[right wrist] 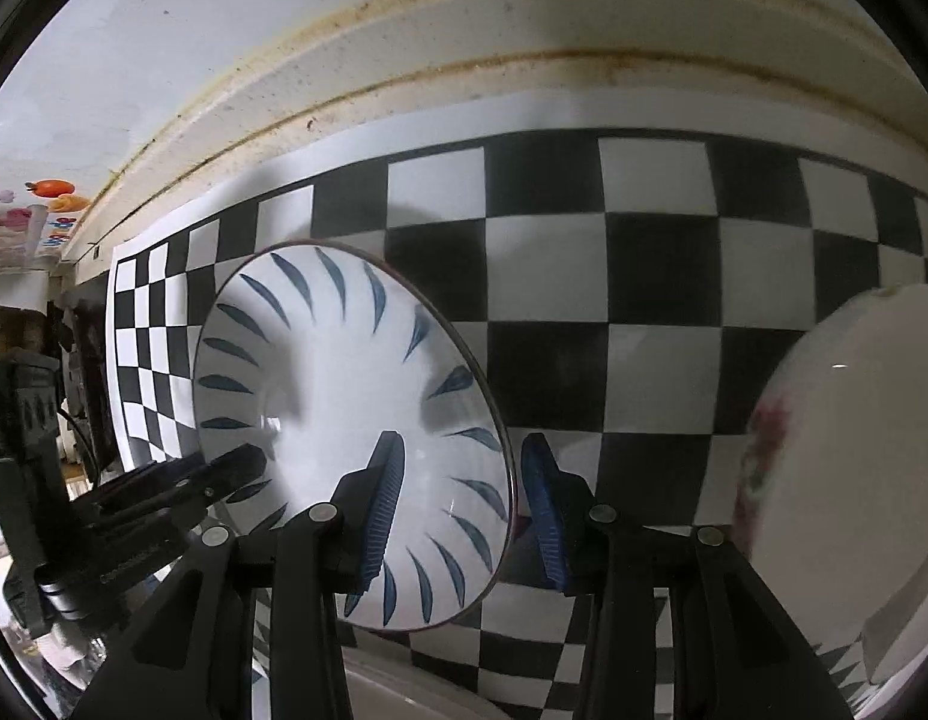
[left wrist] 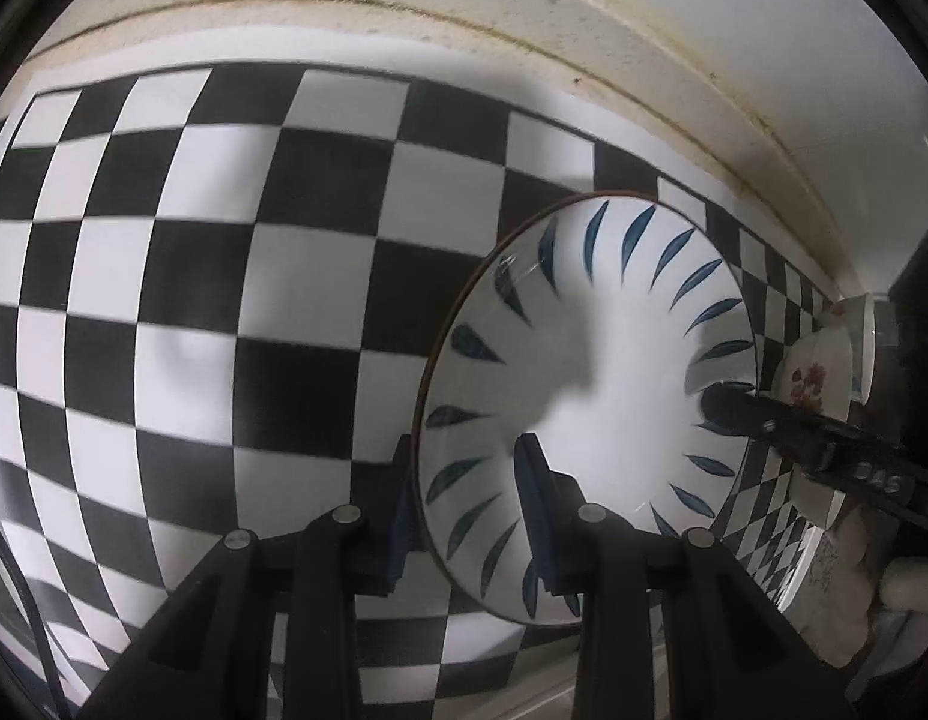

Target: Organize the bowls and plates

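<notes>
A white bowl with blue leaf strokes point(left wrist: 590, 396) is held on edge above the checkered mat point(left wrist: 194, 276). My left gripper point(left wrist: 467, 516) straddles its near rim, one blue pad inside, one outside, and looks closed on it. My right gripper point(right wrist: 461, 516) straddles the opposite rim of the same bowl point(right wrist: 344, 420), with a visible gap between the outer pad and the rim. The right gripper's finger also shows in the left wrist view point(left wrist: 782, 426). A white floral plate point(right wrist: 848, 480) stands tilted at the right.
The black-and-white checkered mat point(right wrist: 644, 300) covers the counter up to a stained cream wall ledge point(right wrist: 524, 42). The floral plate point(left wrist: 818, 372) stands beyond the bowl at the right. Dark clutter point(right wrist: 38, 372) sits at the far left.
</notes>
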The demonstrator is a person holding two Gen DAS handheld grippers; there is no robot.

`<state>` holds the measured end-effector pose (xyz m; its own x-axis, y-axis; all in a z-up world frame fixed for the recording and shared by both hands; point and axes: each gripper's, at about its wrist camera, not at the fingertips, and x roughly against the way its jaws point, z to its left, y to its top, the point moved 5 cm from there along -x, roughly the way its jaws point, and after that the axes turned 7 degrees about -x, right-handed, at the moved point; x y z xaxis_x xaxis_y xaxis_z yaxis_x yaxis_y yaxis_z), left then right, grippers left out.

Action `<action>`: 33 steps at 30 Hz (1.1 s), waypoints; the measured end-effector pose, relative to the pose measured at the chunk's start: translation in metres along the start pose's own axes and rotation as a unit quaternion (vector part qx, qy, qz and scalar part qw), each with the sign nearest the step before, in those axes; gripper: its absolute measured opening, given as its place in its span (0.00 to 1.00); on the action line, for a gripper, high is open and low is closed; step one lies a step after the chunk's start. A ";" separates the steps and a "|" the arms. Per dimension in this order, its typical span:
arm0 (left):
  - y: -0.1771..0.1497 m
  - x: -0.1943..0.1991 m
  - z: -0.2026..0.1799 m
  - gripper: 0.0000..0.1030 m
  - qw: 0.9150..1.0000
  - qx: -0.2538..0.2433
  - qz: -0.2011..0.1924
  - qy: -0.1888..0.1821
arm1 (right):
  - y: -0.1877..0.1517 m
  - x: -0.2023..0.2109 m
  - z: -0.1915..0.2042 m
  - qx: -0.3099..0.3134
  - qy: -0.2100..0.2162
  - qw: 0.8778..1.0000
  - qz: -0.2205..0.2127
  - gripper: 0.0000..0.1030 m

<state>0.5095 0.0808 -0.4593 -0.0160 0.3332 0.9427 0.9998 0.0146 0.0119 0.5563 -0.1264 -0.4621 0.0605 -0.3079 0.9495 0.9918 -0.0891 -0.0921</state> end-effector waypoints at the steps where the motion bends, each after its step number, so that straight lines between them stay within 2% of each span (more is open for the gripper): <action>1: 0.001 0.001 0.000 0.24 1.000 -0.003 -0.006 0.008 | 0.000 -0.003 -0.001 0.000 0.001 1.000 0.003 0.32; 3: 0.001 0.002 0.002 0.20 1.000 -0.004 -0.014 0.016 | 0.000 -0.005 -0.002 0.004 -0.017 1.000 -0.009 0.22; 8: -0.002 0.004 0.003 0.19 0.999 -0.005 -0.031 0.026 | -0.002 -0.004 -0.003 0.010 -0.011 1.000 -0.018 0.18; 19: -0.020 0.026 -0.006 0.19 0.997 -0.019 -0.058 0.044 | -0.029 0.020 0.002 0.032 -0.010 0.998 -0.049 0.13; 24: -0.035 0.048 -0.015 0.19 0.996 -0.029 -0.072 0.045 | -0.044 0.039 0.001 0.033 0.008 0.997 -0.064 0.13; 33: -0.083 0.094 -0.047 0.19 0.991 -0.056 -0.106 0.057 | -0.103 0.093 0.000 0.048 0.039 0.992 -0.108 0.11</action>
<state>0.4259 0.0668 -0.3561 -0.2304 0.2250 0.9467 0.9692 -0.0342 0.2440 0.4601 -0.1458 -0.3646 -0.1604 -0.3651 0.9170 0.9870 -0.0713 0.1443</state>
